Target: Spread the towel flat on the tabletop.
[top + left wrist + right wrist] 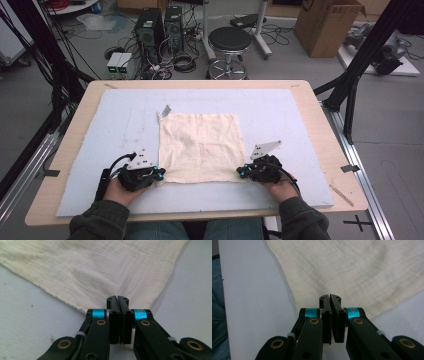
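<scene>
The left gripper is seen at the cloth's near left corner, jaws pressed together, probably pinching the corner. The right gripper is shut the same way at the near right corner. The cloth is laid flat on the blue mat, with bare mat left all around its edges.

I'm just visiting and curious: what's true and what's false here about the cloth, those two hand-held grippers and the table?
1. The cream cloth lies spread flat. True.
2. The left hand-held gripper is wide open. False: its jaws are shut on the cloth's near corner.
3. The right hand-held gripper is shut on the cloth's other near corner. True.
4. The cloth lies on bare wood. False: a pale blue mat covers the table.
</scene>
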`<state>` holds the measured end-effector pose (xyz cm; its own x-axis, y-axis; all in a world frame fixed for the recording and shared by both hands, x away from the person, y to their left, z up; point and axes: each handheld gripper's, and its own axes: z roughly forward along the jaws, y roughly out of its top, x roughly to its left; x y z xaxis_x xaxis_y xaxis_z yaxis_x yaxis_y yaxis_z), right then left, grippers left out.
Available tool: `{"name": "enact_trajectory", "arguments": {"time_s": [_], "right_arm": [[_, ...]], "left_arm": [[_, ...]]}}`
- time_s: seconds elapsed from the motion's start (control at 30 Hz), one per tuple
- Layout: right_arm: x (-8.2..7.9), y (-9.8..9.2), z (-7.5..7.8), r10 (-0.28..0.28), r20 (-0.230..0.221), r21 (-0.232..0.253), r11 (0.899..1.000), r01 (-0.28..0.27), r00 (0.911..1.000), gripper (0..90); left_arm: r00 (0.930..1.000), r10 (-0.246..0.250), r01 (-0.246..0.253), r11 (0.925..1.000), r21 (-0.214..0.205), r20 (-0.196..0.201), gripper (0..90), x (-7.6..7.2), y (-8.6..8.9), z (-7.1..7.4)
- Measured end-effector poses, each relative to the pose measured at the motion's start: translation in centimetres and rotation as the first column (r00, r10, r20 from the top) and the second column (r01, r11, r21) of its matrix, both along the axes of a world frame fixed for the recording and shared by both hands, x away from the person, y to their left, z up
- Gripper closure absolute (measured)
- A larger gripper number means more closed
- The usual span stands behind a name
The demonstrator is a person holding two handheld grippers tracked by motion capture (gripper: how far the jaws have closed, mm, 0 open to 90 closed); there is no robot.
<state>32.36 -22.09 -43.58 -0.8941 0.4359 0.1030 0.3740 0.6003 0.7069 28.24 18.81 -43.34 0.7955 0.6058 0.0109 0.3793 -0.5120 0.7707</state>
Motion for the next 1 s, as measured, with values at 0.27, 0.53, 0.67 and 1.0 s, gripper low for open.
{"name": "enact_trajectory", "arguments": {"time_s": [0.27, 0.53, 0.67, 1.0], "right_arm": [[-1.1, 0.5, 0.2, 0.036, -0.006, -0.005, 0.999, -0.036, 0.9993, 88.6], [-1.8, 0.4, 0.1, 0.044, -0.014, -0.007, 0.999, -0.044, 0.9989, 88.6], [-2.0, 0.2, 0.0, 0.047, -0.012, -0.013, 0.999, -0.048, 0.9988, 88.5], [-2.3, 0.2, 0.0, 0.051, -0.019, -0.011, 0.999, -0.051, 0.9985, 88.4]], "left_arm": [[0.9999, 0.001, -0.001, 0.9999, -0.013, -0.012, 87.8, -0.7, 0.9, 0.1], [0.9995, -0.013, 0.013, 0.9998, -0.012, -0.029, 86.8, -1.2, 1.0, 0.0], [0.9992, -0.006, 0.004, 0.9988, -0.048, -0.04, 74.0, -1.1, 1.3, 0.0], [0.9973, -0.062, 0.06, 0.9971, -0.047, -0.041, 78.6, -1.3, 0.4, 0.0]]}}
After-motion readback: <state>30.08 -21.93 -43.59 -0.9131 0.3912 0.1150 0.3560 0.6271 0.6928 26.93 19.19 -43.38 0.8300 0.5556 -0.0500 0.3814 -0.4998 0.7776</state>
